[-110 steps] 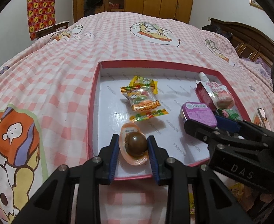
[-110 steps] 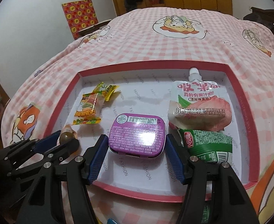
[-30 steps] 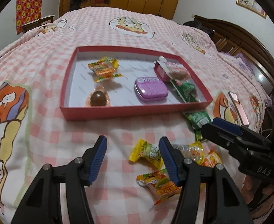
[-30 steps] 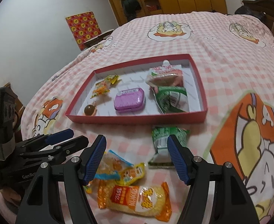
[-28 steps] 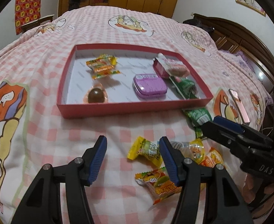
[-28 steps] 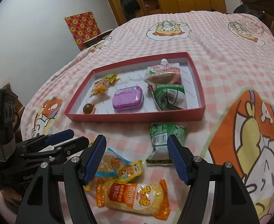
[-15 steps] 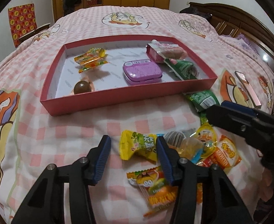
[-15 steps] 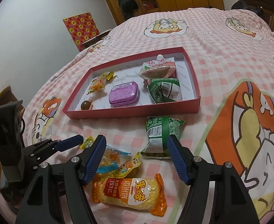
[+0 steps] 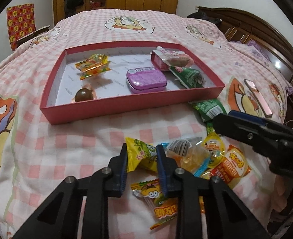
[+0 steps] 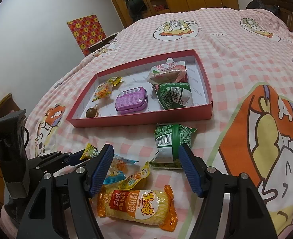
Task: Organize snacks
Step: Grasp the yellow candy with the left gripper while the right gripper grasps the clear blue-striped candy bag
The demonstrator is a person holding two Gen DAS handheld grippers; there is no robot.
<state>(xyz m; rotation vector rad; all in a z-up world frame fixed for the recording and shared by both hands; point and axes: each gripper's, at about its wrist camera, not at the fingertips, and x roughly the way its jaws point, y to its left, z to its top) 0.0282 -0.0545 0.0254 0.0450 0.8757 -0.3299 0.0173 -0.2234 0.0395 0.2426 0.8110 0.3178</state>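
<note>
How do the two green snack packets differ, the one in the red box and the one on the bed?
The green packet in the box lies inside the red box, beside the purple tin. The green packet on the bed lies outside on the checked bedspread, between the right tongs' open fingers. Both look alike.

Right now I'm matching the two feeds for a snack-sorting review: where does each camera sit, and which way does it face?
Left wrist: on the left gripper, looking down its fingers, shut on the yellow-green candy; the right gripper's finger crosses the right side.
Right wrist: on the open right gripper, over the green packet; left gripper at lower left.
Shared: the red tray, purple tin, loose snacks.
</note>
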